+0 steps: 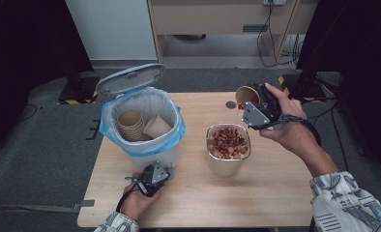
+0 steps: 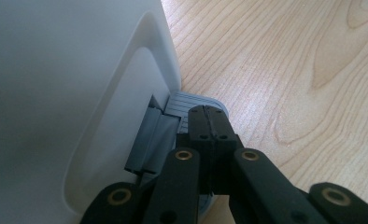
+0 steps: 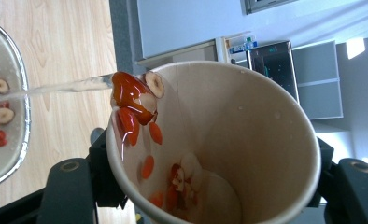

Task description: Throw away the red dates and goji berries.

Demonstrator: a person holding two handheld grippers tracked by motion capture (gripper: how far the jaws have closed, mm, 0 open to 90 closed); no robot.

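The right gripper (image 1: 254, 99), at about two o'clock on the table (image 1: 275, 193), has its jaws clamped on either side of a paper cup (image 3: 219, 144) that is tipped towards the metal bowl (image 1: 228, 162) near the table's centre; a thin stream runs from the cup's lip into the bowl, with red fruit pieces (image 3: 131, 100) bunched at the lip. The left gripper (image 2: 209, 122), at about seven o'clock, has its jaws closed together and pressed down on the grey pedal (image 2: 187, 103) of the bin (image 1: 145, 121), whose lid (image 1: 129, 78) stands open; used cups (image 1: 131, 123) lie inside the blue liner. The likely trouble is the pour: the bunched fruit could drop in a lump and splash, or a steeper tilt could send liquid past the bowl's rim onto the wood. A wet paper wall may also buckle or slip between the jaws. If the left jaws slide off the pedal, the lid would probably fall shut. No brand, label or readable writing appears on cup, bowl or bin.
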